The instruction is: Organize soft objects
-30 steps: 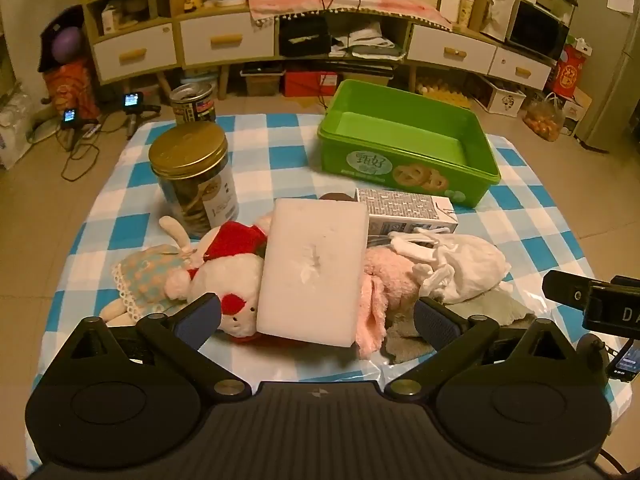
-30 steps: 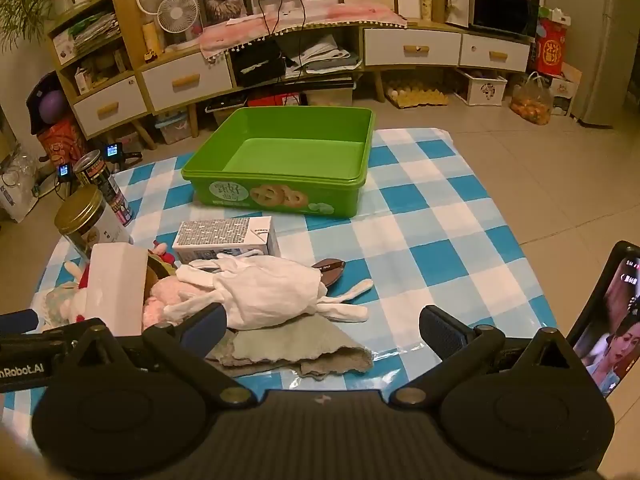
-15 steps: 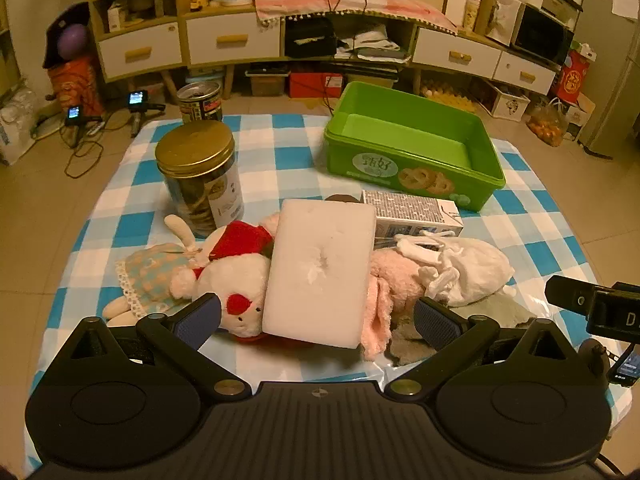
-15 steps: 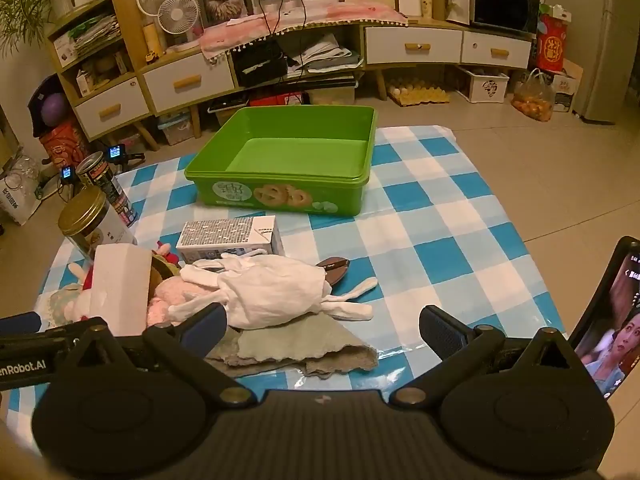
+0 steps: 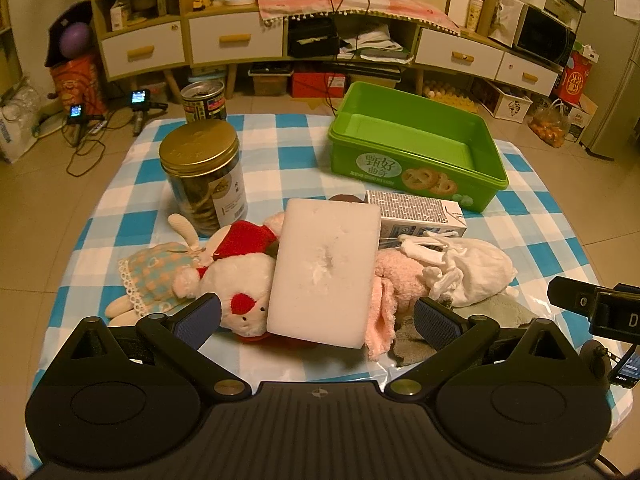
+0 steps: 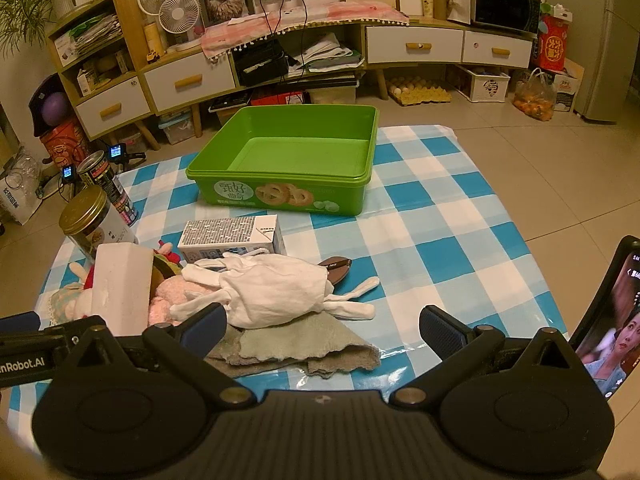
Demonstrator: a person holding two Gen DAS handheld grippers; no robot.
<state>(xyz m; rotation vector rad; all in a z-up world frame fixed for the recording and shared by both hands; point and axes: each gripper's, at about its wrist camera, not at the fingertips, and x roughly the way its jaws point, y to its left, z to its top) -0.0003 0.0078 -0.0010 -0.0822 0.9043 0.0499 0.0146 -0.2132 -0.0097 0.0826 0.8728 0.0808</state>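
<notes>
A heap of soft things lies near the table's front edge. A white sponge block (image 5: 326,270) rests on a white plush with a red hat (image 5: 240,272) and a pink plush (image 5: 400,280). A rabbit doll in a checked dress (image 5: 156,276) lies at the left. White cloth gloves (image 6: 272,294) sit on a grey-green towel (image 6: 296,346). The empty green bin (image 6: 288,160) stands at the back. My left gripper (image 5: 316,316) hangs open just short of the sponge. My right gripper (image 6: 322,326) is open over the towel's edge, holding nothing.
A gold-lidded jar (image 5: 202,176) and a tin can (image 5: 202,100) stand at the back left. A patterned carton (image 6: 232,234) lies before the bin, with a dark brown object (image 6: 338,268) beside the gloves. A phone screen (image 6: 608,320) shows at the right.
Both grippers have drawn back and lifted slightly, so the objects sit a little farther off. Nothing on the table has moved.
</notes>
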